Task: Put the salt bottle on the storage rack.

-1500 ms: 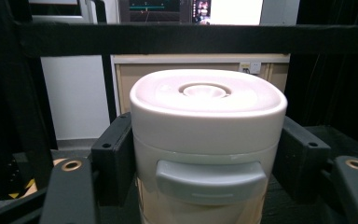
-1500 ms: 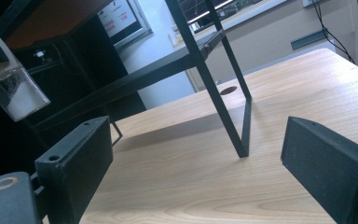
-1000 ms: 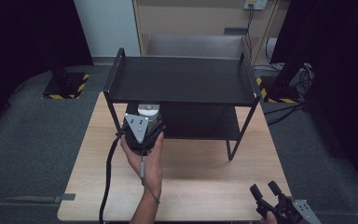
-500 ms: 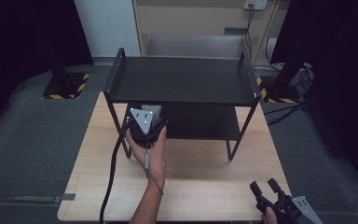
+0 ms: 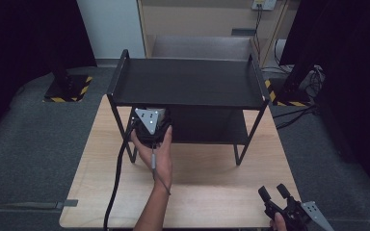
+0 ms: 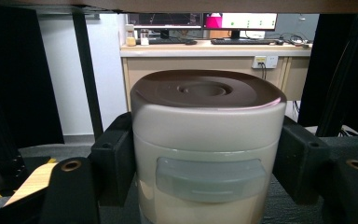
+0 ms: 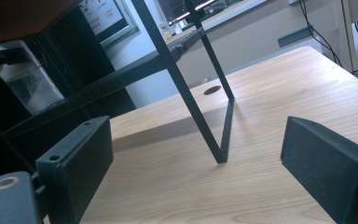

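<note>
Here left gripper (image 6: 205, 154) fingers clamp a beige container (image 6: 205, 140); right gripper (image 7: 196, 163) fingers apart over wooden table (image 5: 212, 183).

I see a light wooden counter (image 5: 207, 192) on grey carpeted floor (image 5: 33, 144). A black two-tier metal shelf unit (image 5: 188, 82) stands on the counter's far half, its thin legs planted on the wood; its flat top tier looks bare from the high view. In my right gripper view one slanted black leg (image 7: 205, 126) meets the wood beside a dark round hole (image 7: 213, 89) in the board. Under the top tier, at the left end, a beige canister with a brown lid (image 6: 207, 140) sits over the lower tier; I cannot tell whether it rests there
</note>
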Tool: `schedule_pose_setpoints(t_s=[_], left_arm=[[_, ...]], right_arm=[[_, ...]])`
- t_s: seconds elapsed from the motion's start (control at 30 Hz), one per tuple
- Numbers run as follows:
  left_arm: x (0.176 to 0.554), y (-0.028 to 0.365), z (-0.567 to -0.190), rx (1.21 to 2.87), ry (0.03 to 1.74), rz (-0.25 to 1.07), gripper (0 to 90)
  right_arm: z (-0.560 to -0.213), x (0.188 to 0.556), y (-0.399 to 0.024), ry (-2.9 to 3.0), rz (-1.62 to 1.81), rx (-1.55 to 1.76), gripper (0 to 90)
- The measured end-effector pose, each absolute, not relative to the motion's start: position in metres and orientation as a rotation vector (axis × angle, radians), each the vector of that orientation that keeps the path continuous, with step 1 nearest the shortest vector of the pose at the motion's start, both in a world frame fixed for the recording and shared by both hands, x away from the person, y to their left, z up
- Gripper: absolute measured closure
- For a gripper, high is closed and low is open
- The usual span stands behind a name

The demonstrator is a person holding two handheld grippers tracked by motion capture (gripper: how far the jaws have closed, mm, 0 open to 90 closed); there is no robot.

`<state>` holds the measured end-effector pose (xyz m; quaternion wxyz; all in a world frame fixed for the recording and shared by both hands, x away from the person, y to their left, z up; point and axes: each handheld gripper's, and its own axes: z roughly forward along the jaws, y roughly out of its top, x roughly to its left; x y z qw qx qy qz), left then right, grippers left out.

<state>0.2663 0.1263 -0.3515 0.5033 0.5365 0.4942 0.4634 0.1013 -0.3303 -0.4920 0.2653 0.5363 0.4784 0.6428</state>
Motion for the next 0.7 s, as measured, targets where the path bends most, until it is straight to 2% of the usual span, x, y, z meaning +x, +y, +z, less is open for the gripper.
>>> schedule_pose_setpoints(t_s=[0.43,0.53,0.7], left_arm=[[0.2656,0.1273,-0.3525,1.305,1.178,1.131,28.8],[0.2653,0.1283,-0.3523,1.309,1.177,1.13,21.5],[0.2647,0.1329,-0.3535,1.333,1.161,1.109,15.3]], right_arm=[[-0.4928,0.0996,-0.3315,1.294,1.739,1.448,9.4],[-0.493,0.1001,-0.3314,1.298,1.743,1.445,9.3],[-0.4927,0.1007,-0.3312,1.303,1.751,1.443,8.9]])
